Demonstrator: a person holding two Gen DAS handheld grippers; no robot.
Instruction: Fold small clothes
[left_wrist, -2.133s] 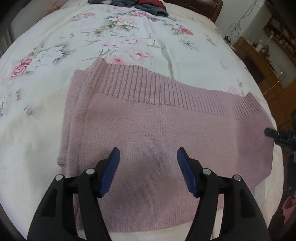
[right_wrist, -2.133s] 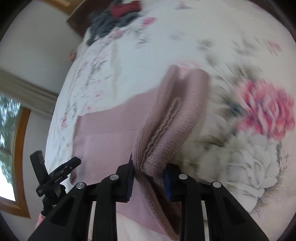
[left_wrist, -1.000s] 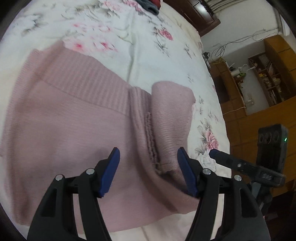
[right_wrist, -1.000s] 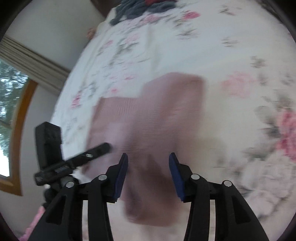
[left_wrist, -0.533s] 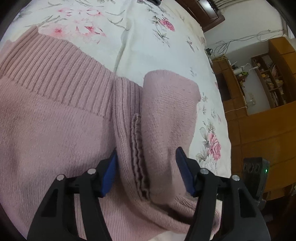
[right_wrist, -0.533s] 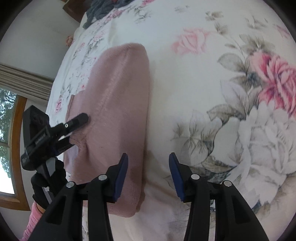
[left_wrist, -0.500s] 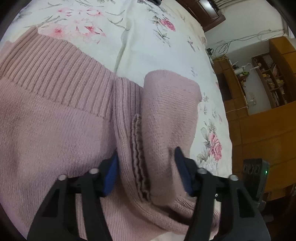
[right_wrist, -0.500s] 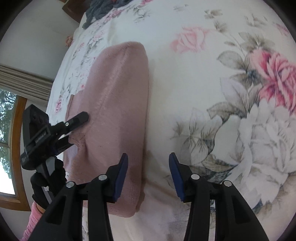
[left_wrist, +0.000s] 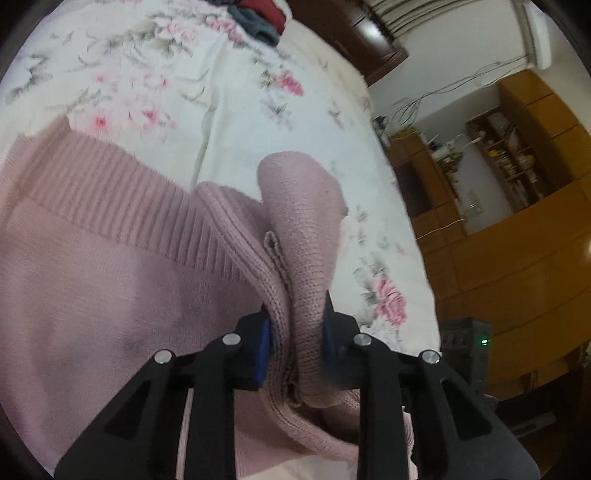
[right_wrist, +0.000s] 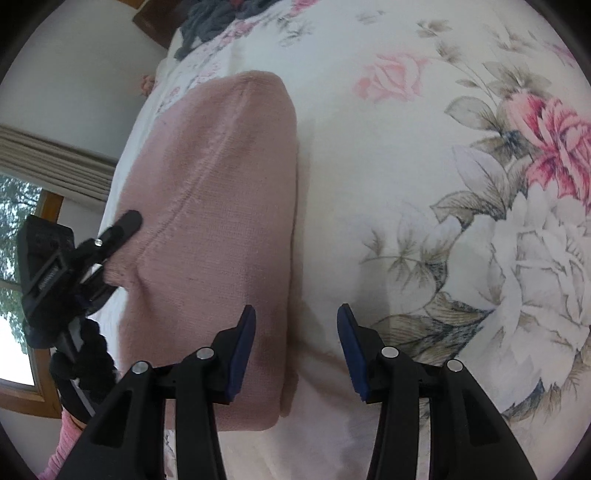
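A dusty pink knitted sweater (left_wrist: 110, 280) lies on the floral bedsheet (left_wrist: 155, 81). Its right side is folded over toward the middle, and my left gripper (left_wrist: 295, 339) is shut on that bunched fold and sleeve, which rise between the blue pads. In the right wrist view the same sweater (right_wrist: 218, 206) shows as a smooth folded panel at the left. My right gripper (right_wrist: 295, 343) stands open over the sweater's right edge, nothing between its fingers. The left gripper (right_wrist: 110, 236) shows at the far left of that view, against the sweater.
A pile of dark grey and red clothes (left_wrist: 255, 18) sits at the far end of the bed. Wooden cabinets and shelves (left_wrist: 517, 177) stand to the right of the bed. A window with a wooden frame (right_wrist: 22, 266) is at the left in the right wrist view.
My left gripper has shut on the folded-over side of the sweater and lifted it slightly. My right gripper stays open, a little closer over the sweater's edge.
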